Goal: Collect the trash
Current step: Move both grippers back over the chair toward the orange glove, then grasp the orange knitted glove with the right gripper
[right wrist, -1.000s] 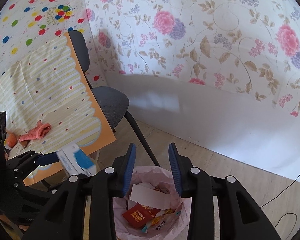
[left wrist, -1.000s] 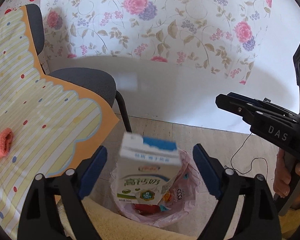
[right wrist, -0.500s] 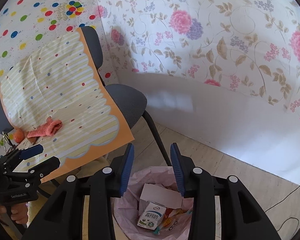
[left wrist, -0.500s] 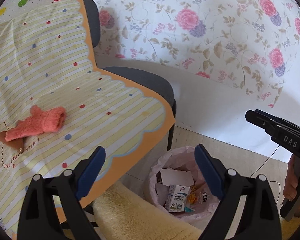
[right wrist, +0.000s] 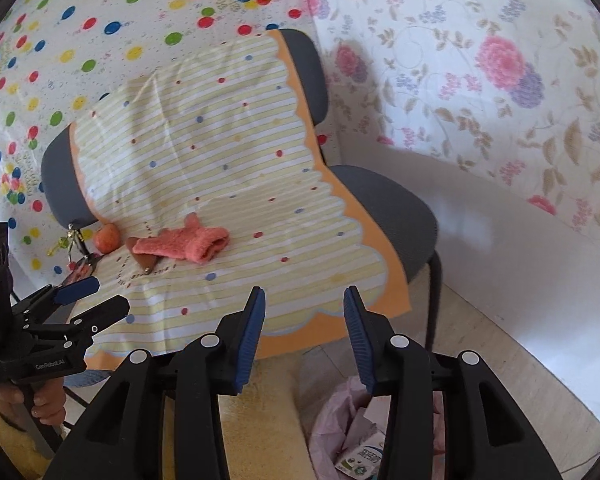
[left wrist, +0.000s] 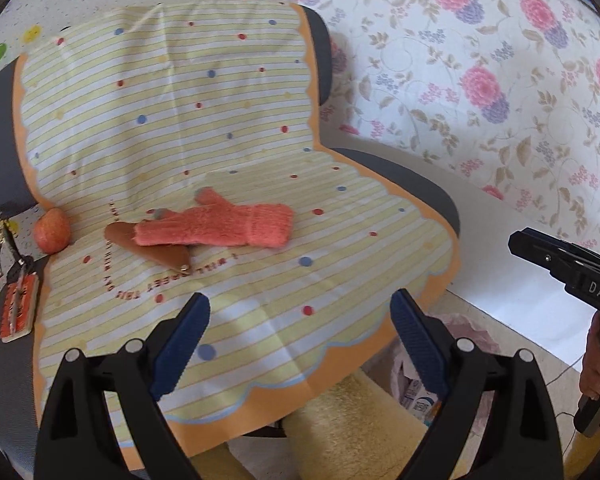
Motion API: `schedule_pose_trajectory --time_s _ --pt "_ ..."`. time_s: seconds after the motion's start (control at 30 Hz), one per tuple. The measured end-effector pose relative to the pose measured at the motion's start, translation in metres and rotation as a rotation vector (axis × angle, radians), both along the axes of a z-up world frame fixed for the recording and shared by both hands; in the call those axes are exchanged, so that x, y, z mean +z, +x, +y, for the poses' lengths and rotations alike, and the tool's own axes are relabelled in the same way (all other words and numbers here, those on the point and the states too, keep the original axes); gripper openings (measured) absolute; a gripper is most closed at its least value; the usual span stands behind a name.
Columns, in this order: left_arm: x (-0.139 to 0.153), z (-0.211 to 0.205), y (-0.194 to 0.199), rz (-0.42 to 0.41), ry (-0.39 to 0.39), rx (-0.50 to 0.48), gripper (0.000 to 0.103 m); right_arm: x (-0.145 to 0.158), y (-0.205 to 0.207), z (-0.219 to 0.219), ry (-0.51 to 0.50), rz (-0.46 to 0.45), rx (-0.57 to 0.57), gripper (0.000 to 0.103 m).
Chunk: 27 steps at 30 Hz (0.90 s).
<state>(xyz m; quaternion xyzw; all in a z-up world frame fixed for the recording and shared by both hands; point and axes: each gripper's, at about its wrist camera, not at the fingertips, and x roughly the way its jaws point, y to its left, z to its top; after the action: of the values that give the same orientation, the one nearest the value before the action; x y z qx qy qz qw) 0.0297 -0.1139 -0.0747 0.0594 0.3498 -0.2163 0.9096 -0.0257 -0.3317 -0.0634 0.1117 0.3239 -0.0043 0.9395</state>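
Note:
My left gripper [left wrist: 300, 336] is open and empty over the front of a striped yellow cloth [left wrist: 220, 152] on a grey chair. My right gripper [right wrist: 304, 332] is open and empty above the cloth's front edge. A pink-lined trash bin [right wrist: 352, 432] stands on the floor at the lower right, with a milk carton [right wrist: 362, 462] and papers inside; it also shows in the left wrist view [left wrist: 472, 332]. On the cloth lie a coral glove [left wrist: 220, 224], a brown leather piece [left wrist: 156, 252] under it, and an apple [left wrist: 52, 230].
The grey chair [right wrist: 392, 204] stands against a floral wall. A keychain with a red woven tag [left wrist: 18, 308] lies at the cloth's left edge. A yellow fuzzy cushion [left wrist: 348, 432] is below the chair front. A cable [left wrist: 568, 372] runs over the floor.
The milk carton left my left gripper and dropped into the bin. Both grippers then swung up and left from the bin toward the chair.

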Motion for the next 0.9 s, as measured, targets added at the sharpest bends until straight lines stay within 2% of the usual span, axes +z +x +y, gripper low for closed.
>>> schedule_pose_trajectory --time_s 0.17,0.37,0.47,0.53,0.57,0.83,0.9 --pt "0.001 0.048 0.02 -0.022 0.016 0.159 0.09 0.0 0.041 0.029 -0.001 0.007 0.095 0.043" --pt "-0.002 0.088 0.037 -0.02 0.026 0.283 0.09 -0.004 0.084 0.062 -0.02 0.022 0.195 0.043" --pt "-0.005 0.102 0.045 -0.014 0.028 0.318 0.09 -0.01 0.112 0.078 -0.014 0.047 0.255 0.044" --pt "-0.008 0.109 0.052 -0.005 0.024 0.332 0.09 -0.015 0.13 0.087 -0.008 0.061 0.286 0.051" --pt "-0.01 0.113 0.056 0.0 0.022 0.341 0.09 -0.018 0.142 0.092 -0.009 0.07 0.309 0.058" --pt "-0.027 0.127 0.09 0.021 0.057 0.397 0.09 -0.043 0.214 0.13 -0.043 0.11 0.419 0.058" --pt "-0.03 0.129 0.096 0.026 0.055 0.407 0.09 -0.052 0.23 0.138 -0.045 0.138 0.44 0.062"
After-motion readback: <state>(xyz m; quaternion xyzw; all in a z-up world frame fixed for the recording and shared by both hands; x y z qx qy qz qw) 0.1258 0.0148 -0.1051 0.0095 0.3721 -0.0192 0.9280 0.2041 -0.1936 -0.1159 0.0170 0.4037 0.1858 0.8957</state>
